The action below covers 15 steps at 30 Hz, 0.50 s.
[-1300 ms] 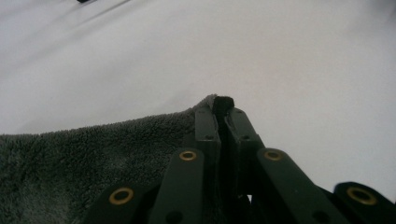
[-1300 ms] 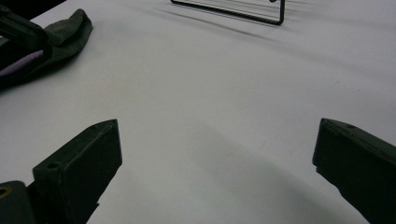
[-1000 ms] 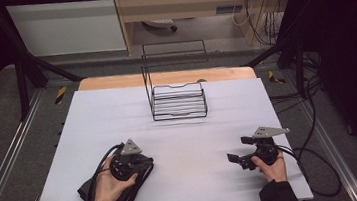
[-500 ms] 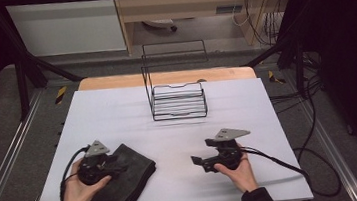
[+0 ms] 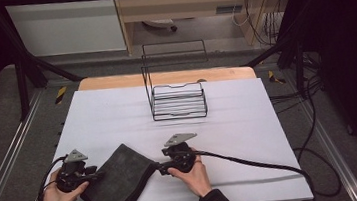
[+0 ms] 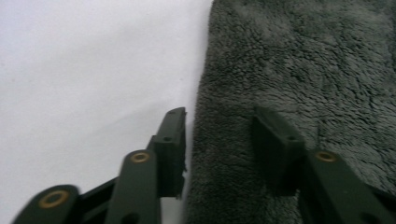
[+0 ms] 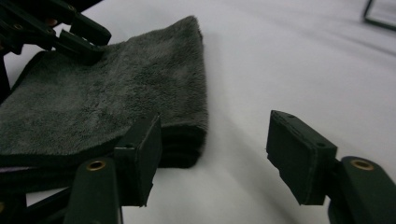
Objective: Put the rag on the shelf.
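A folded dark grey towel [image 5: 119, 179] lies on the white table [image 5: 244, 123] near its front edge. My left gripper [image 5: 96, 175] is at the towel's left edge. In the left gripper view its jaws [image 6: 219, 116] straddle that edge of the towel [image 6: 289, 60], one finger over the table and one over the pile. They have just been closing, and a gap still shows. My right gripper [image 5: 159, 170] faces the towel's right side. Its jaws [image 7: 215, 126] have also been closing and stand apart, with the stacked corner of the towel [image 7: 116, 93] by the left finger. The left gripper [image 7: 70, 32] shows beyond.
A black wire rack [image 5: 176, 98] stands upright at the table's far middle, before a wooden strip [image 5: 114, 82]. The right gripper's cable [image 5: 253, 165] trails across the table to the right. Black frame posts flank the table.
Both hands moved left. The left gripper, which sat over the towel, has drawn back to its left edge and opened. The right gripper has come across to the towel's right side, its jaws narrower.
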Motion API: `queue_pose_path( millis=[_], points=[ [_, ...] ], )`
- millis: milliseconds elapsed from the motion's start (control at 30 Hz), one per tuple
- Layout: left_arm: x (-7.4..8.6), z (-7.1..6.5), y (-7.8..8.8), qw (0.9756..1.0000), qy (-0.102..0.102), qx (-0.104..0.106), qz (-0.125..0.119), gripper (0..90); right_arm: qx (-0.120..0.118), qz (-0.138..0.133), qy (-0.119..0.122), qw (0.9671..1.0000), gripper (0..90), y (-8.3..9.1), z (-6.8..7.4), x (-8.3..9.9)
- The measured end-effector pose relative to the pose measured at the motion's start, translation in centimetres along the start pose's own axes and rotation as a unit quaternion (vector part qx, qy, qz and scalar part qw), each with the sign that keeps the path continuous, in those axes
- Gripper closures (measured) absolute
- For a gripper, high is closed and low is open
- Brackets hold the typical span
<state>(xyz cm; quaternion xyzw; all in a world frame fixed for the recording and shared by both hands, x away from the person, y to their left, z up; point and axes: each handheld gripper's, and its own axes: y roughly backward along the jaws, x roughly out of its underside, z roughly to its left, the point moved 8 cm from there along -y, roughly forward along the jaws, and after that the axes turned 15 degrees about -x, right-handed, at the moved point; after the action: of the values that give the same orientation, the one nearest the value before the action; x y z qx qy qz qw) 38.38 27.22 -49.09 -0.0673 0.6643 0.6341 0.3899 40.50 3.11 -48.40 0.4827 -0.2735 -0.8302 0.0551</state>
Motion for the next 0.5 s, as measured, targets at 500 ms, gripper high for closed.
queue_pose_path(
  millis=[500],
  points=[
    [0.4,-0.7,-0.1,0.9994,-0.018,0.019,0.024,77.1,-0.013,0.038,-0.025,0.9989,67.0,-2.6,0.6,1.5]
  ],
)
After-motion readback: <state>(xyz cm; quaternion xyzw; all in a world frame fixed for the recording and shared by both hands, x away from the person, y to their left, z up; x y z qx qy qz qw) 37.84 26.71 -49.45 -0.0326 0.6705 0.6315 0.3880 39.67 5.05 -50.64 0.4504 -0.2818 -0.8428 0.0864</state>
